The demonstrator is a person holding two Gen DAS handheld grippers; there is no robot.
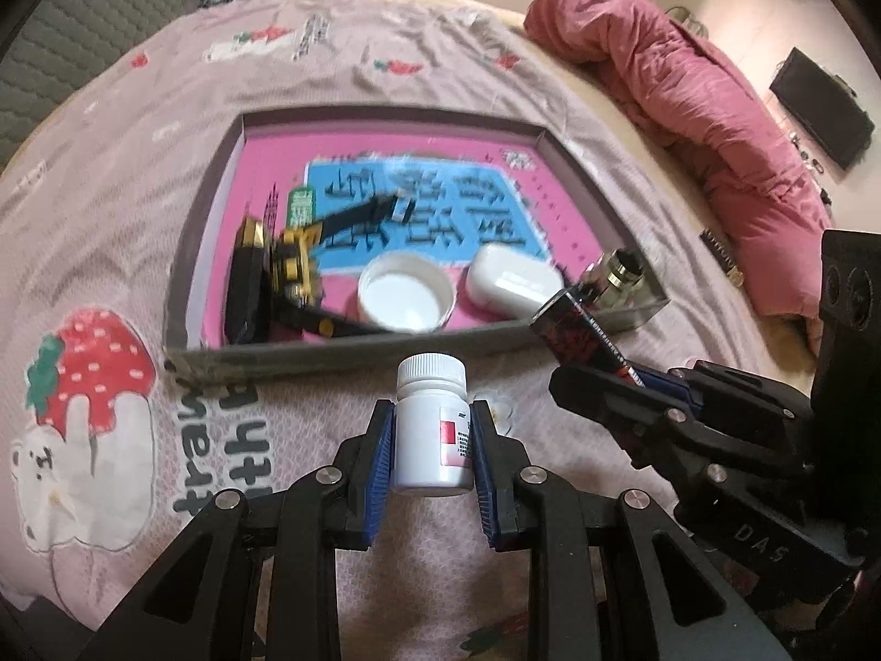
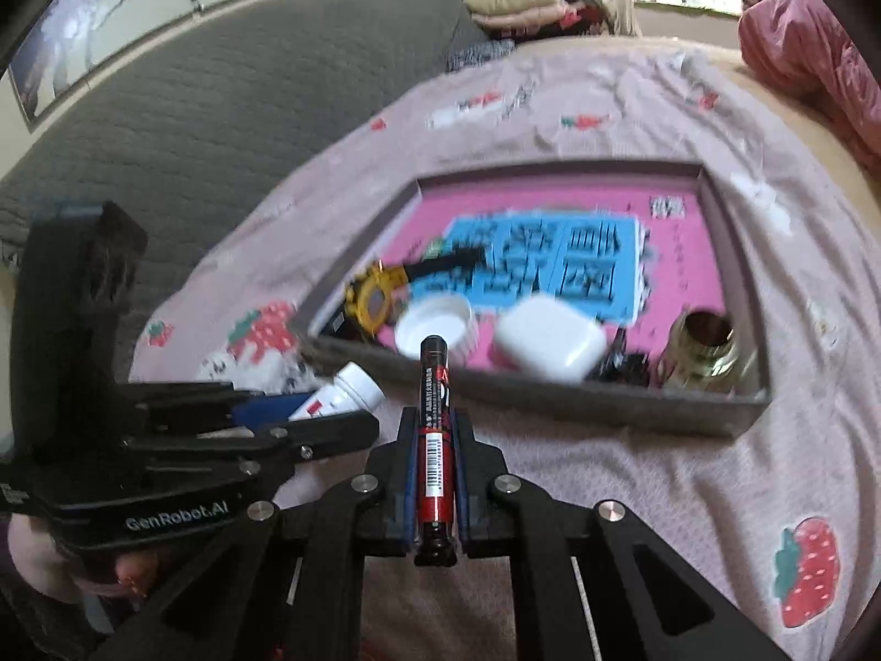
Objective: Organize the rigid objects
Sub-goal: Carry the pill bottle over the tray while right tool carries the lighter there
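My left gripper (image 1: 432, 440) is shut on a white pill bottle (image 1: 430, 429) with a red label, held upright just in front of the tray's near wall (image 1: 341, 358). My right gripper (image 2: 436, 457) is shut on a red and black marker (image 2: 435, 440) that points toward the tray (image 2: 550, 385). In the left wrist view the right gripper (image 1: 616, 385) with the marker (image 1: 583, 336) is at the right. In the right wrist view the left gripper (image 2: 308, 418) and bottle (image 2: 347, 394) are at the left.
The grey tray with a pink bottom holds a yellow and black watch (image 1: 297, 259), a white cap (image 1: 404, 292), a white earbud case (image 1: 512, 281) and a brass fitting (image 1: 622, 270). It lies on a pink strawberry sheet (image 1: 137, 220). A pink quilt (image 1: 716, 110) is bunched at the right.
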